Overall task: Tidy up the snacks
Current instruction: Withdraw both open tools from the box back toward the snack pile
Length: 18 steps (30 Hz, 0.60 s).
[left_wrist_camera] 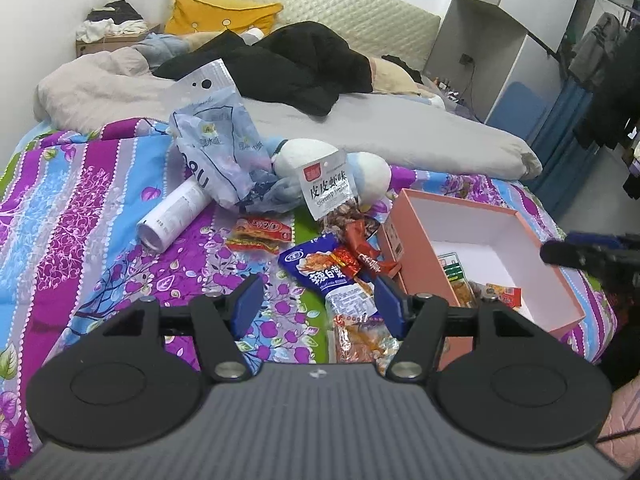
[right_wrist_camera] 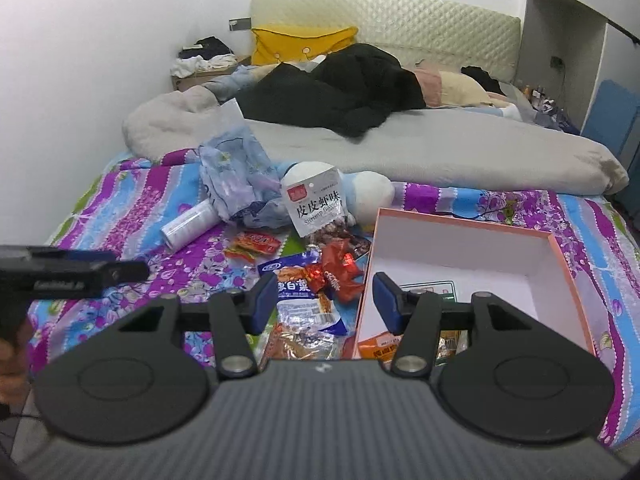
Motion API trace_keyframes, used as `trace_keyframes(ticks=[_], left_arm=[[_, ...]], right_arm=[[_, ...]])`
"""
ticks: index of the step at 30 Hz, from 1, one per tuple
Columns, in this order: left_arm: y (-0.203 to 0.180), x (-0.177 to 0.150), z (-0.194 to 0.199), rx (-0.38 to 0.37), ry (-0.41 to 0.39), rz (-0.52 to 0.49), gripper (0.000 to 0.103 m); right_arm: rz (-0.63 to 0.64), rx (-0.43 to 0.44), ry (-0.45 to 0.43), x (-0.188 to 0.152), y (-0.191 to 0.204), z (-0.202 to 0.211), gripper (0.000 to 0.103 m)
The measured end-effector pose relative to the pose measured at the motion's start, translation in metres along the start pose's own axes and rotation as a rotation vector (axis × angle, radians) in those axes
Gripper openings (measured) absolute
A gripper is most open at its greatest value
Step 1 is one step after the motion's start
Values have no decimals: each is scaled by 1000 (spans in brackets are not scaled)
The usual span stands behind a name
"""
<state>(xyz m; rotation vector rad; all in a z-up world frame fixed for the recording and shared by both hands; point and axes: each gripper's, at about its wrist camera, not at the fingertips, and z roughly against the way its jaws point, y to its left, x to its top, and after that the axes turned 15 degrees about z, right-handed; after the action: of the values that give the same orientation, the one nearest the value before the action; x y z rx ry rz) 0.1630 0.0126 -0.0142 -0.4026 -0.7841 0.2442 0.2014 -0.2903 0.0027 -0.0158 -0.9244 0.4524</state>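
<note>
While both my left gripper point(left_wrist_camera: 316, 304) and right gripper point(right_wrist_camera: 324, 300) hang with fingers spread and empty, snacks point(left_wrist_camera: 320, 268) lie left of the box point(left_wrist_camera: 532, 236); slippery wrappers could slide from a shallow pinch

surface: bed with floral sheet point(left_wrist_camera: 80, 200)
on it: snack packets point(left_wrist_camera: 332, 272), pink box point(left_wrist_camera: 560, 304), white tube point(left_wrist_camera: 172, 216), plush toy point(left_wrist_camera: 372, 176), grey duvet point(left_wrist_camera: 400, 128)

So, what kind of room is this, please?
Most likely a bedroom in a home: a bed with a padded headboard, a yellow pillow, and a wardrobe at the side.
</note>
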Motion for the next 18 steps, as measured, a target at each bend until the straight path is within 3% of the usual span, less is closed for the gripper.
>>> trace_keyframes(ticks=[9, 15, 18], left_arm=[[24, -5, -10, -31, 24, 59, 67], [42, -6, -50, -27, 71, 65, 71], [46, -5, -74, -40, 96, 63, 79]], right_arm=[[-33, 73, -20, -35, 28, -14, 55], [-34, 97, 14, -78, 66, -39, 55], [2, 113, 18, -91, 86, -56, 58]])
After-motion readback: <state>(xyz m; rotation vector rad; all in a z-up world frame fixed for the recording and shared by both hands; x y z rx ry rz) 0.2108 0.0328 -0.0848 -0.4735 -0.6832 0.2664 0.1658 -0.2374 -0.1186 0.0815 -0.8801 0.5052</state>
